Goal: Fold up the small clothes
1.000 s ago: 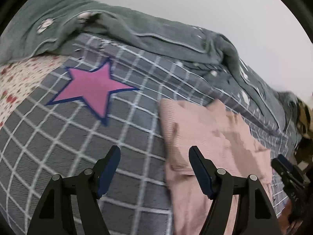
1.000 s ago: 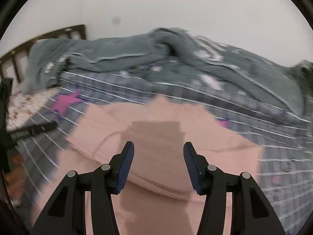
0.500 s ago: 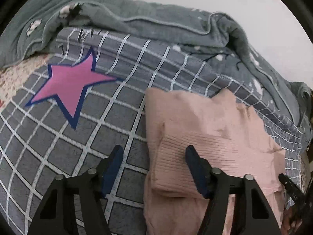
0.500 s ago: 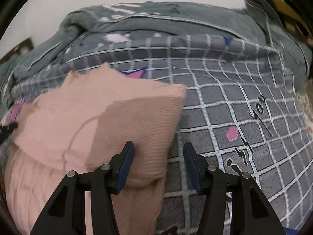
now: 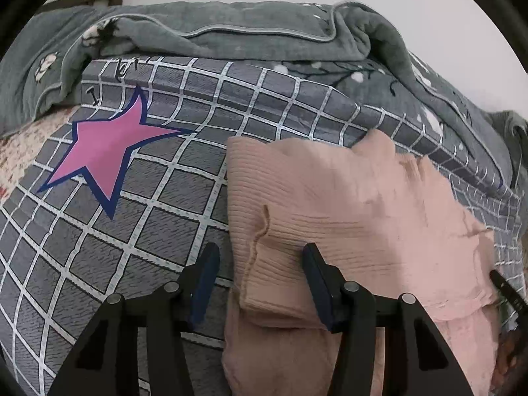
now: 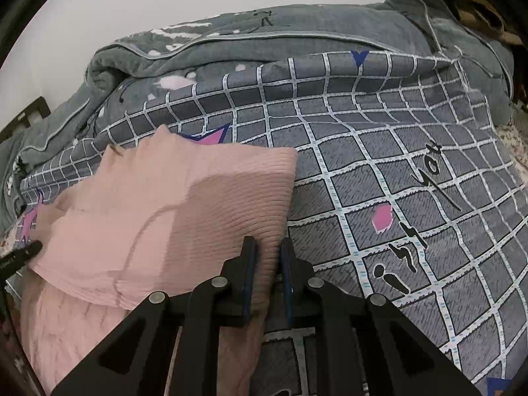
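Note:
A pink ribbed knit garment [image 5: 346, 211] lies partly folded on the grey checked bedsheet [image 5: 158, 217]. My left gripper [image 5: 260, 283] is open, its fingers straddling the garment's near left edge. In the right wrist view the garment [image 6: 171, 211] fills the left half. My right gripper [image 6: 268, 275] is shut on the garment's near right edge, with pink fabric pinched between the blue pads. The tip of the other gripper [image 6: 19, 255] shows at the far left of that view.
A rumpled grey blanket [image 5: 264, 36] runs along the back of the bed [image 6: 297, 29]. A pink star [image 5: 105, 151] is printed on the sheet to the left. A dark headboard [image 6: 23, 118] stands at the far end. A floral sheet [image 5: 23, 145] shows at the left.
My right gripper has closed on the garment's right edge. My left gripper has moved a little closer to the garment's left edge and stays open.

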`<state>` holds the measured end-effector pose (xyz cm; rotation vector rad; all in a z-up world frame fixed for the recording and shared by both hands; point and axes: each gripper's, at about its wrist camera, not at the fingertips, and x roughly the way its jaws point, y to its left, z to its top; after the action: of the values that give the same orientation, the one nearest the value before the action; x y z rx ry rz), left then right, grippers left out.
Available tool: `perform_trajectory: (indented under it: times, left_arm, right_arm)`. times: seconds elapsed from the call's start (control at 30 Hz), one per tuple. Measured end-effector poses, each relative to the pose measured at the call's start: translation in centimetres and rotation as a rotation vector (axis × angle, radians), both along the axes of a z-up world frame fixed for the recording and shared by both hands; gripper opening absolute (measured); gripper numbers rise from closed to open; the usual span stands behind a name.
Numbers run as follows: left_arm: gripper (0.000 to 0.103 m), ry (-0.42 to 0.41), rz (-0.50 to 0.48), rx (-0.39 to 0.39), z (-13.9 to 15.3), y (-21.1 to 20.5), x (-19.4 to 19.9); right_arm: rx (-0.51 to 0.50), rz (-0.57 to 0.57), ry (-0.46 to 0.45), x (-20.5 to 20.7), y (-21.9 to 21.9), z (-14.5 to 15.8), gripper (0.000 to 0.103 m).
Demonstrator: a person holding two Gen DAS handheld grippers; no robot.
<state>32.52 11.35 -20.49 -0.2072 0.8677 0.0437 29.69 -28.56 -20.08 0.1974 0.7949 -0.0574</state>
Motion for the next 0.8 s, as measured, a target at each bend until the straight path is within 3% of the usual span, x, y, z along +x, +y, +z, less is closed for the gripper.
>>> perform_trajectory:
  times: [0.13,0.3,0.4,0.43,0.8]
  left_arm:
    - [0.05,-0.006,-0.01,0.012,0.0,-0.2,0.0]
    - [0.05,-0.011,-0.012,-0.009,0.0,0.0,-0.3]
    - [0.051,-0.005,-0.019,0.001,0.0,-0.1,-0.4]
    - [0.051,-0.003,-0.021,0.003,0.0,-0.2,-0.4]
    - [0.057,0.006,-0.016,0.025,0.0,-0.4,-0.3]
  right_arm:
    - [0.051,-0.003,-0.004,-0.3,-0.7,-0.2,0.015]
    - [-0.022,0.007,-0.001,-0.4,0.6,0.0,0.015]
    - [-0.071,0.055,-0.005,-0.6,1.7,0.2,0.023]
    - [-0.068,0.073,-0.004,-0.7,1.8,0.1,0.028]
    - [-0.012,0.087,0.008,-0.7,1.2,0.0,0.029]
